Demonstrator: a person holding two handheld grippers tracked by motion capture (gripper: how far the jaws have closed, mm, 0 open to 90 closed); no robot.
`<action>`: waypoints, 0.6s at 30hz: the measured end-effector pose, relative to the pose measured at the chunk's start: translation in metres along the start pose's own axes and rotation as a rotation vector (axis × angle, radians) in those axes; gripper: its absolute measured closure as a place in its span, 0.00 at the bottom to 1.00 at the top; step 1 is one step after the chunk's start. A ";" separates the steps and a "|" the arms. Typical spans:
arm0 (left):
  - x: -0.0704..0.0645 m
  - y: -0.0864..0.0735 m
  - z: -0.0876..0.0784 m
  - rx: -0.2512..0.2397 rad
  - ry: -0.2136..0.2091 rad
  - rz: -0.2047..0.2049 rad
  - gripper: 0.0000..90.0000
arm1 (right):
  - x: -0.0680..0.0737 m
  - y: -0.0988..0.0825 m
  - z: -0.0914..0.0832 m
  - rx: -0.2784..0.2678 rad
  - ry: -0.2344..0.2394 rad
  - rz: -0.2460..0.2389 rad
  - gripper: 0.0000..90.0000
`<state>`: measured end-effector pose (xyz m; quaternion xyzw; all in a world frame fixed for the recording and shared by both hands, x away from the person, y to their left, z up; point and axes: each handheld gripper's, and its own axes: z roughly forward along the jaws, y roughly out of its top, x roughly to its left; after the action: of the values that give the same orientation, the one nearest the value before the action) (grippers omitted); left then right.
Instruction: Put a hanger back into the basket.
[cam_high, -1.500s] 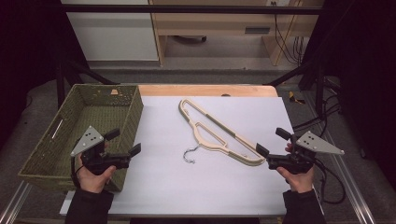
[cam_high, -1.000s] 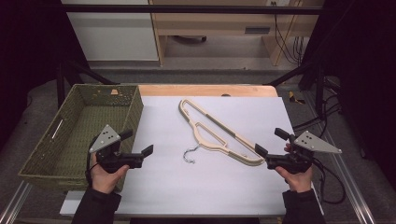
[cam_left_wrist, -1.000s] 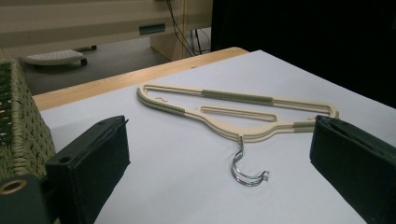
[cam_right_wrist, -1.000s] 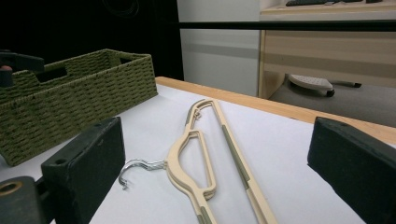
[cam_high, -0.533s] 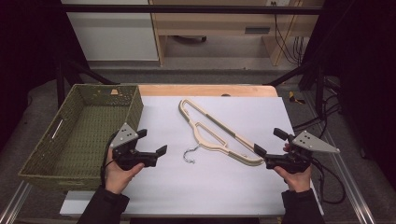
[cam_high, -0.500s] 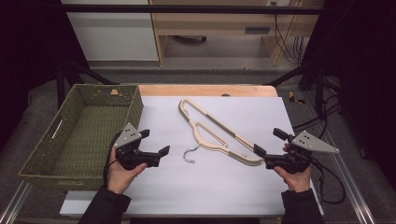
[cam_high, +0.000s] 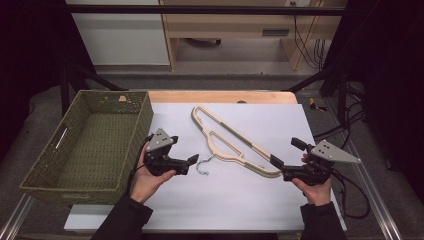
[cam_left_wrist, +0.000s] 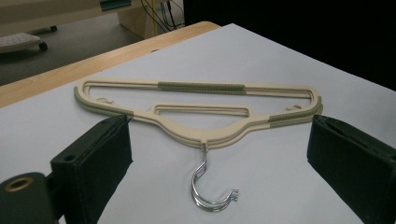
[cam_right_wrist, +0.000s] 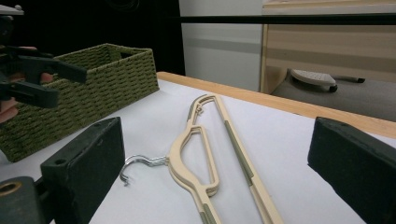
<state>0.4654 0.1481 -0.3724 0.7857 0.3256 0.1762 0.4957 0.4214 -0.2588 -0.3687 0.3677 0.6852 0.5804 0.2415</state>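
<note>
A: What is seen in the high view?

B: The hanger (cam_high: 235, 145) is laid diagonally across the middle of the frame on the white table cover (cam_high: 280, 210), its metal hook (cam_high: 202, 166) pointing to lower left. The left gripper (cam_high: 192, 160) is held just left of that hook with its jaws spread. The right gripper (cam_high: 275, 162) is held at the hanger's lower right end, jaws parted too. A woven basket (cam_high: 45, 180) is seen at the left, well apart from the hanger.

A: And in the left gripper view?

B: The hook (cam_left_wrist: 212, 191) is framed at bottom centre between the wide-open jaws, nothing being gripped. The beige body (cam_left_wrist: 201, 112) is spread across the middle of the frame.

A: And the right gripper view?

B: The hanger (cam_right_wrist: 210, 163) is seen running from centre to bottom, between open jaws.

A: How should the grasp be done well?

B: The neck above the hook should probably be centred between the pads before closing, so the thin wire is not pinched off-axis and allowed to swivel.
</note>
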 end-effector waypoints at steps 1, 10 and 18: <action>-0.001 0.001 0.009 0.010 -0.005 -0.002 0.07 | 0.000 0.000 0.000 0.001 0.001 -0.002 0.05; -0.005 0.001 0.043 0.060 -0.012 0.000 0.08 | 0.000 0.000 0.000 0.001 0.004 0.003 0.05; 0.000 -0.009 0.073 0.122 -0.010 -0.017 0.11 | -0.001 -0.001 0.001 0.003 0.006 -0.001 0.05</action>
<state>0.5065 0.1020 -0.4130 0.8126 0.3398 0.1479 0.4497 0.4226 -0.2588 -0.3697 0.3661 0.6870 0.5803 0.2391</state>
